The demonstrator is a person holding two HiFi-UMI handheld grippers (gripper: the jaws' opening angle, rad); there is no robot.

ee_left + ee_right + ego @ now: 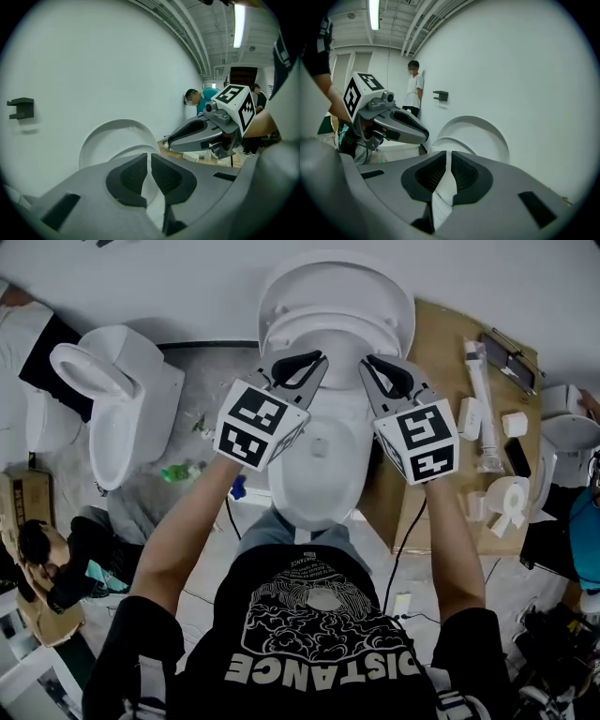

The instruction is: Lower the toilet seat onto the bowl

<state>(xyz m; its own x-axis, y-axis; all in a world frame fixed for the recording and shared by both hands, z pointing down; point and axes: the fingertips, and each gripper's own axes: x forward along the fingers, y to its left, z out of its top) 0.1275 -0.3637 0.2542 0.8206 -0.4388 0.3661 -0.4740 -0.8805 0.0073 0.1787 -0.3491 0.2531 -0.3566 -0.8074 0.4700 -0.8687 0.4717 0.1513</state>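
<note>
Head view: white glossy ceramic toilet at centre. The toilet seat (337, 320) is an oval, stood upright against the pale wall (187, 277). The bowl (314, 470) below it is uncovered. The left tool (314, 360) and right tool (370, 364) are grey plastic with black ribbed pads. Each carries a white cube with black square markers (261, 424). The tips of both hang over the rear of the bowl, just short of the seat's lower edge and not touching it. The black T-shirt (319, 643) has a white print reading "DISTANCE". A second toilet (127, 399) stands at the left, and a wooden board (441, 343) with small white parts lies at the right.

Left gripper view: left tool (149, 157) pads are pressed together with nothing pinched. The seat (117, 133) is a white arc on the wall ahead of the tips, apart from them. The right tool (174, 139) is alongside, also closed. A dark bracket (21, 108) is on the wall and a strip lamp (239, 23) is overhead.

Right gripper view: right tool (449, 159) pads are pressed together and empty. The seat (480, 131) stands upright ahead of them, with no contact. The left tool (423, 135) is beside it. A person (414, 89) stands by the wall near the bracket (440, 96).
</note>
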